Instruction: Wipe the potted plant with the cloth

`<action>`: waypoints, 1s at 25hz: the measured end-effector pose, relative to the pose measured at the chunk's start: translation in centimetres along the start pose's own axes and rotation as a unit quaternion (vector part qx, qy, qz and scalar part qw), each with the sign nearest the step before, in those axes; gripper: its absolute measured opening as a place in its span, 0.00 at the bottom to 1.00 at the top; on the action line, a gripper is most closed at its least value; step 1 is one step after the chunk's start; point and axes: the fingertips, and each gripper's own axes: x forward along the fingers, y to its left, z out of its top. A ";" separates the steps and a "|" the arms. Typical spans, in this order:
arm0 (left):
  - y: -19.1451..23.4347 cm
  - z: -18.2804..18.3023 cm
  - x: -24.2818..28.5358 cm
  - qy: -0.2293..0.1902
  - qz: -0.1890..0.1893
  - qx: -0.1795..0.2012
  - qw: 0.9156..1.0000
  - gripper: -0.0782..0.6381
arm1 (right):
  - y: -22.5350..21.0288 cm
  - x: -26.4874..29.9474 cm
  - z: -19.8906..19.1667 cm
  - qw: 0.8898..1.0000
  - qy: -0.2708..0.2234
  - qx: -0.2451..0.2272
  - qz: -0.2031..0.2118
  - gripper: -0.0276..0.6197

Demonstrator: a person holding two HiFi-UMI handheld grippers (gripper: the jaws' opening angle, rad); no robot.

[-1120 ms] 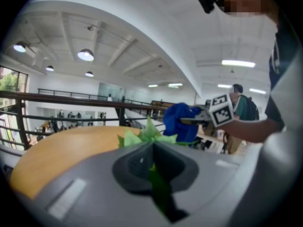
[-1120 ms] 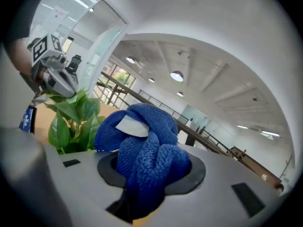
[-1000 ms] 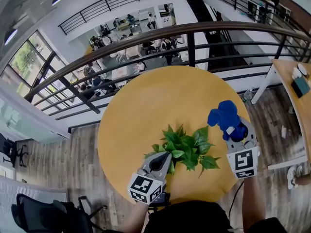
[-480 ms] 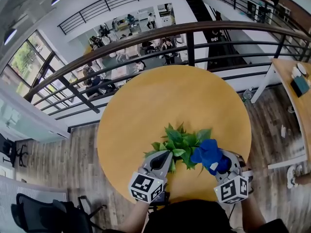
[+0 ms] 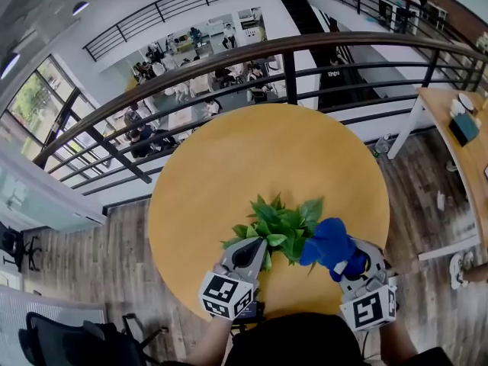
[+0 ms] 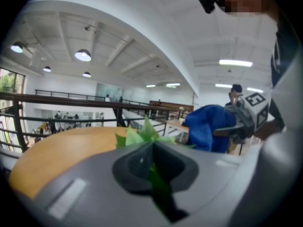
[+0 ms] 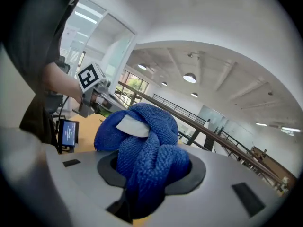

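Head view, potted plant [image 5: 279, 227]: it stands on the near part of the round wooden table [image 5: 252, 151]. Its pot is hidden under the spreading leaves.
Head view, left gripper [image 5: 258, 247]: at the plant's near-left edge, with its tip in among the foliage.
Head view, right gripper [image 5: 349, 264]: at the plant's near-right, carrying the blue cloth [image 5: 329, 244]. The cloth's bunched front touches the right-hand leaves.
Left gripper view, jaws: pressed together on one green leaf [image 6: 158, 183] (a thin hold, the blade running down the seam). More leaves stand just beyond, and the cloth is close by at the right.
Right gripper view, jaws: clamped on the cloth, which bulges forward in a thick wad with a white tag [image 7: 131, 126] on its left side.
Step in hand: probably wiping the right-side leaves while the left gripper steadies the plant.
Doing it well: stroke each leaf from stem towards tip with the soft wad, pressing lightly. Keep the left grip gentle so the pinched leaf does not tear. Lead with the cloth's face rather than the tag. Avoid pushing sideways hard enough to tip the unseen pot.
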 end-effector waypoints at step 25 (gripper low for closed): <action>-0.5 -0.4 0.1 0.007 -0.008 0.009 1.000 0.11 | 7.8 2.8 -15.1 0.957 0.146 0.241 0.068 0.29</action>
